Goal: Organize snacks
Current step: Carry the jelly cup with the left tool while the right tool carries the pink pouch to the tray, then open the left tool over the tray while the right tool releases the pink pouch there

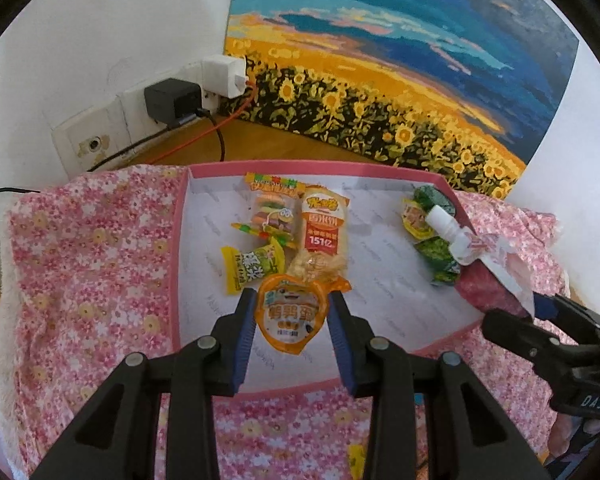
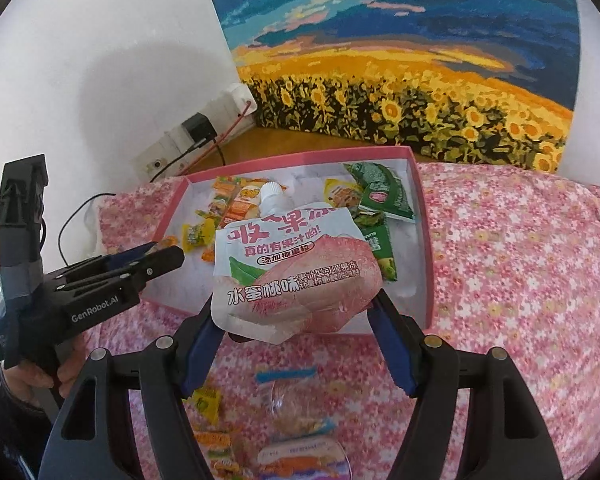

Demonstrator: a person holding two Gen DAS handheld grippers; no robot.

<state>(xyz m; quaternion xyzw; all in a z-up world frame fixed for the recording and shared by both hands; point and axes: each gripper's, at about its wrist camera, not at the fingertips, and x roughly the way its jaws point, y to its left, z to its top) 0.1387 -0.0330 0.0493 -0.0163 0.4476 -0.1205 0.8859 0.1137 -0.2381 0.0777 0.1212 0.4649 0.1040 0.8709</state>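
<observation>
A pink-rimmed box (image 1: 178, 264) with a white floor lies on the flowered cloth. My left gripper (image 1: 292, 312) is shut on an orange egg snack pack (image 1: 290, 318) and holds it over the box's near part. My right gripper (image 2: 296, 312) is shut on a white and pink peach jelly pouch (image 2: 296, 268) and holds it over the box's near edge (image 2: 428, 280); the pouch also shows in the left wrist view (image 1: 472, 252). In the box lie a burger gummy pack (image 1: 270, 212), a rice cracker pack (image 1: 322, 236), a yellow candy (image 1: 252, 268) and green packets (image 1: 436, 252).
Several loose snacks lie on the pink flowered cloth (image 2: 520, 280) before the box: a clear bag with blue ends (image 2: 296, 400), a yellow candy (image 2: 208, 400), a round cup (image 2: 304, 460). A sunflower painting (image 1: 380, 80), wall sockets with chargers (image 1: 176, 100) and cables stand behind.
</observation>
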